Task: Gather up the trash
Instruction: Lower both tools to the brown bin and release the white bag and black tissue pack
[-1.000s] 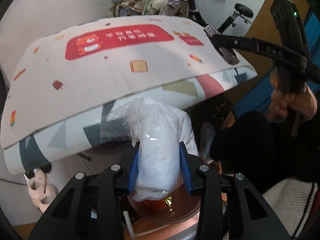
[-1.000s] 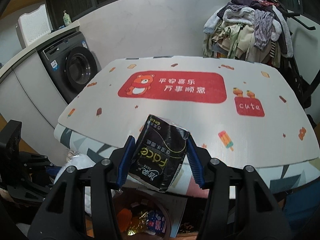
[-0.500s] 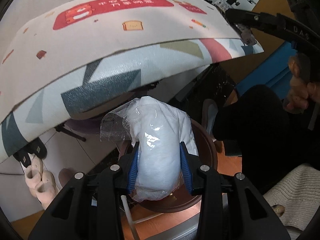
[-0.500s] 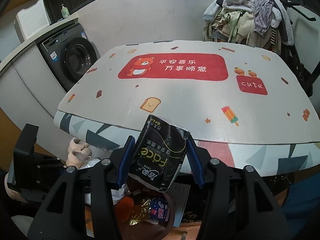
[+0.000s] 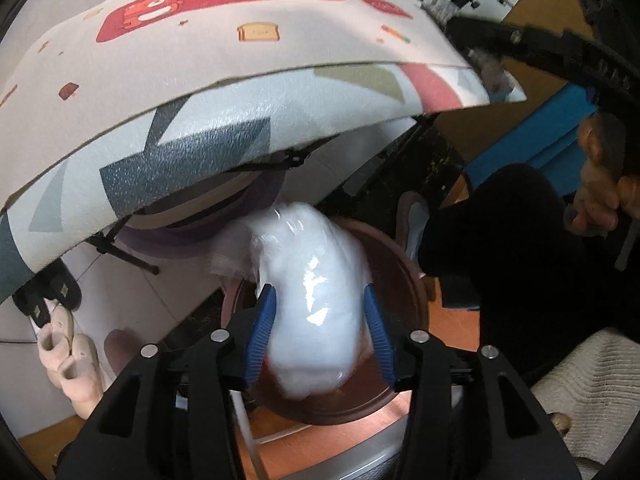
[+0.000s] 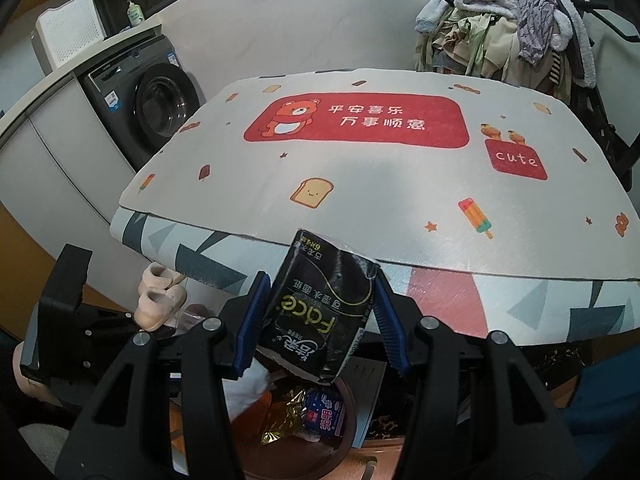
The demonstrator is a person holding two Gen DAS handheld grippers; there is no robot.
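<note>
We are tilting our left gripper [image 5: 318,334] steeply down, its jaws opening around a blurred white plastic bundle [image 5: 316,308], seemingly already loose, over the brown bin [image 5: 412,280]. Our right gripper [image 6: 318,316] is clamping a black tissue pack [image 6: 320,308] before the table [image 6: 360,200].

L gripper [image 5: 316,330] points steeply down, jaws opening w/ a white plastic-wrapped bundle [image 5: 312,304] between the blue pads; gap shows beside the right pad. R gripper [image 6: 320,320] tilts down less steeply, blue pads clamped on a black tissue pack [image 6: 320,312]. In left wrist view, person's right hand [image 5: 600,196] grips the other tool's handle at far right, dark sleeve below it.
</note>
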